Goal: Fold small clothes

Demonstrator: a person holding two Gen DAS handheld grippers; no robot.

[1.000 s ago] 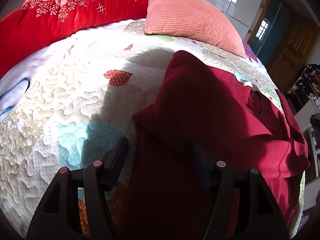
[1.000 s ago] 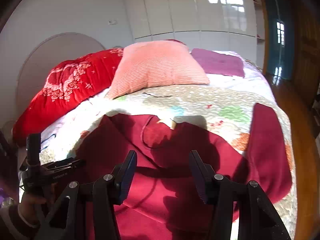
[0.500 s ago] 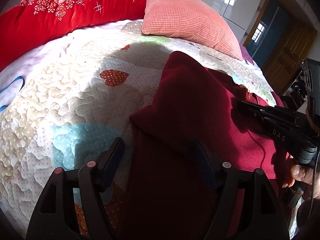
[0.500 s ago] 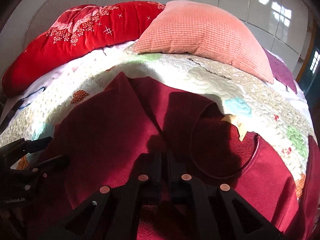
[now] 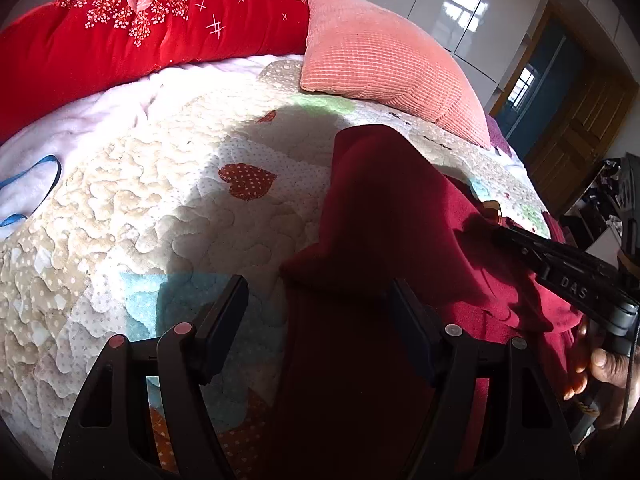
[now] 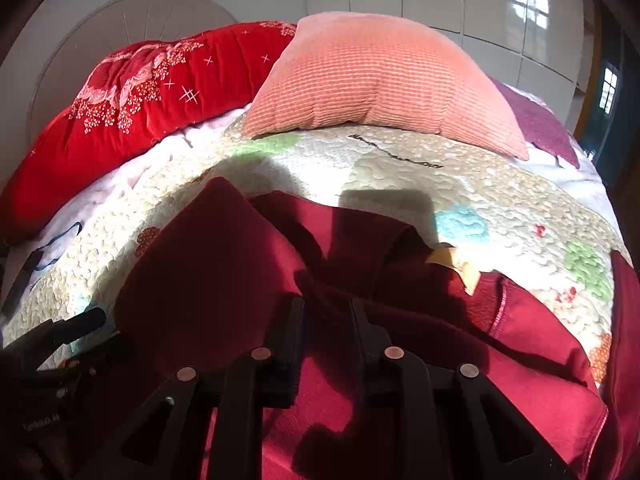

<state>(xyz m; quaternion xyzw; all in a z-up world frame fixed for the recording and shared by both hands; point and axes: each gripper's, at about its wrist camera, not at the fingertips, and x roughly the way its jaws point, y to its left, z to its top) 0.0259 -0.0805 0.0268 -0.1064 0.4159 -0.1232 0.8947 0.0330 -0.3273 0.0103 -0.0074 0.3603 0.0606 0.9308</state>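
A dark red sweater (image 5: pixel 392 216) lies on the quilted bed, with one sleeve folded in over its body (image 6: pixel 208 264). Its neckline and a tan label (image 6: pixel 456 264) show in the right wrist view. My left gripper (image 5: pixel 320 304) is open and empty, low over the sweater's left edge. My right gripper (image 6: pixel 326 312) is closed on a pinched fold of the sweater near the collar. It also shows at the right of the left wrist view (image 5: pixel 560 268), pressed onto the cloth.
A patchwork quilt (image 5: pixel 160 208) covers the bed. A red floral bolster (image 6: pixel 140 92) and a salmon pillow (image 6: pixel 380 76) lie at the head. A purple cloth (image 6: pixel 540 124) lies beyond the pillow. White wardrobes and a wooden door stand behind.
My right gripper came down onto the sweater and went from open to shut, then drew back a little with the cloth pinched. My left gripper stayed open and nearly still.
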